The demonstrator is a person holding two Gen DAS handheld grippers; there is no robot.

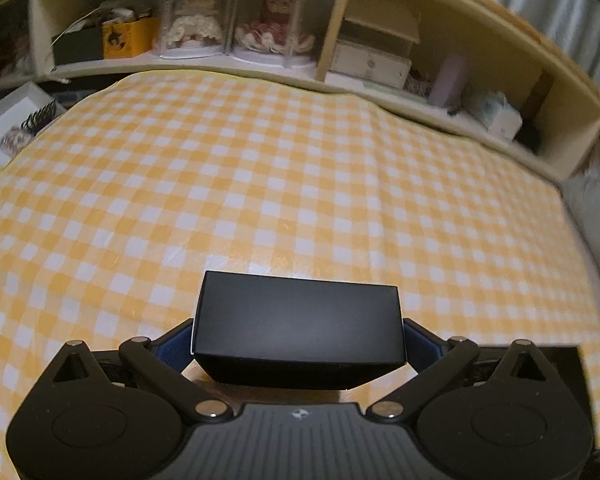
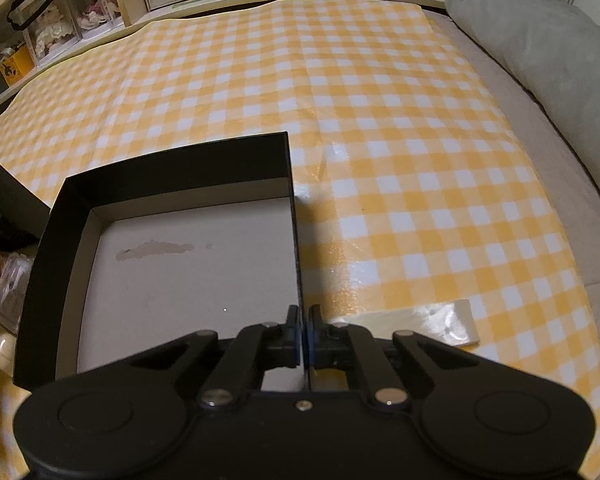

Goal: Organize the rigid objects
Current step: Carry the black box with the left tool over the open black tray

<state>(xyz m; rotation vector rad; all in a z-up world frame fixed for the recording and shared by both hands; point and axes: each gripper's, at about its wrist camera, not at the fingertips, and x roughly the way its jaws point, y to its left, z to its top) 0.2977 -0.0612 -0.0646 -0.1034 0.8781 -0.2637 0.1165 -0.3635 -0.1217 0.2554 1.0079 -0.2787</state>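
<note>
- In the left wrist view, a small black rectangular cardboard box (image 1: 298, 328) is held low in the centre of the frame by the left claw (image 1: 298, 338); its blue-padded fingers (image 1: 414, 334) are pressed against the two short ends of the box.
- In the right wrist view, the right claw (image 2: 303, 334) is closed narrowly on the thin right-hand wall of a large open black cardboard tray with a pale grey inside (image 2: 180, 264), which fills the lower left of the frame.
- One finger is seen inside the tray wall and the other outside it; a faint stain is visible on the tray floor.
- A loose pale glossy sheet corner (image 2: 440, 320) is seen at the lower right of that view, lying on the cloth just beside the claw.
- Both views are filled further out by a yellow and white checked cloth (image 1: 260, 180) spread flat over the surface.
- A grey cushion (image 2: 540, 40) is seen at the upper right of the right wrist view, beside the cloth's edge.
- Along the top of the left wrist view, a cream wooden shelf (image 1: 332, 40) is seen, holding two dolls in clear cases (image 1: 236, 32), an orange box (image 1: 124, 38) and a small white drawer unit (image 1: 372, 62).
</note>
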